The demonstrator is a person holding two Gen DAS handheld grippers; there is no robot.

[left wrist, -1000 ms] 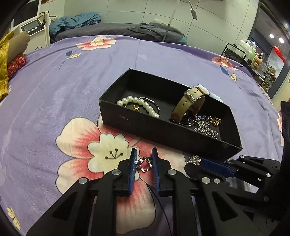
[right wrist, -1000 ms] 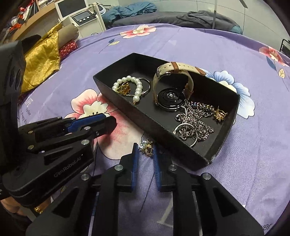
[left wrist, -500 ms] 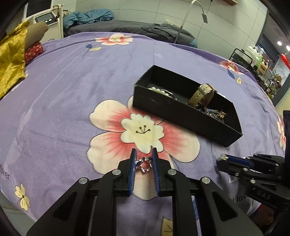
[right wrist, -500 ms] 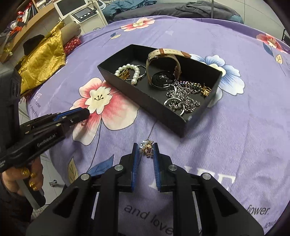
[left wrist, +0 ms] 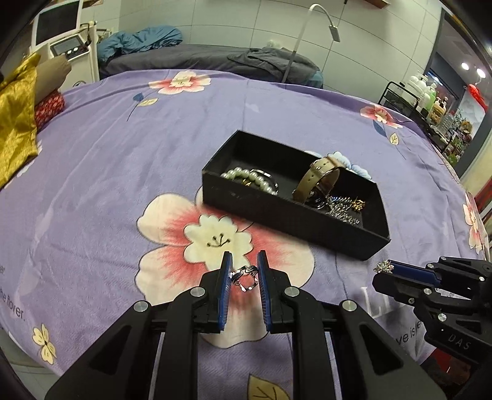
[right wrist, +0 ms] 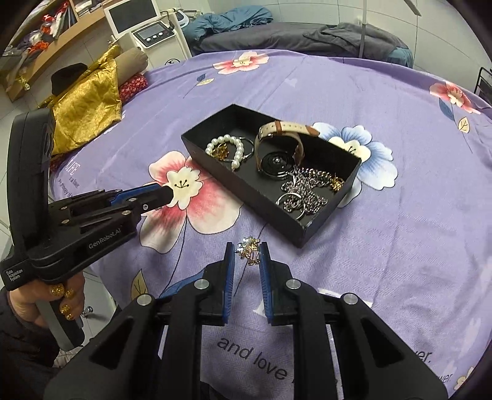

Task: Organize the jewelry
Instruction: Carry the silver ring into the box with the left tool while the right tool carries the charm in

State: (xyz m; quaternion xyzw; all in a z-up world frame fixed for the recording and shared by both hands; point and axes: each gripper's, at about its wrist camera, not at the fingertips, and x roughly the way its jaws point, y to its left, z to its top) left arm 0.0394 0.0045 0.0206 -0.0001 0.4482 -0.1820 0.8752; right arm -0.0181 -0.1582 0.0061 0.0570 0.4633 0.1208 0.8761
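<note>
A black jewelry box (left wrist: 276, 212) (right wrist: 215, 175) lies on the purple flowered cloth. It holds a pearl bracelet (left wrist: 255, 181) (right wrist: 227, 147), a tan-strap watch (left wrist: 319, 181) (right wrist: 279, 144) and silver chains (right wrist: 304, 190). My left gripper (left wrist: 244, 277) is shut on a silver ring (left wrist: 245, 278), held above the cloth short of the box. It also shows in the right wrist view (right wrist: 166, 192). My right gripper (right wrist: 247, 252) is shut on a silver-and-gold brooch (right wrist: 249, 247), held in front of the box's near corner. It shows in the left wrist view (left wrist: 390, 267) with the brooch (left wrist: 382, 266).
Gold fabric (right wrist: 86, 107) and a brown bolster (right wrist: 132, 61) lie at the cloth's left edge. A white machine with a screen (right wrist: 138, 21) stands behind. A dark bed (left wrist: 215, 58) and a lamp (left wrist: 326, 24) are at the back; a bottle rack (left wrist: 421, 95) at right.
Both grippers have lifted and pulled back from the box, each still holding its piece. The box now looks smaller and farther away in both views.
</note>
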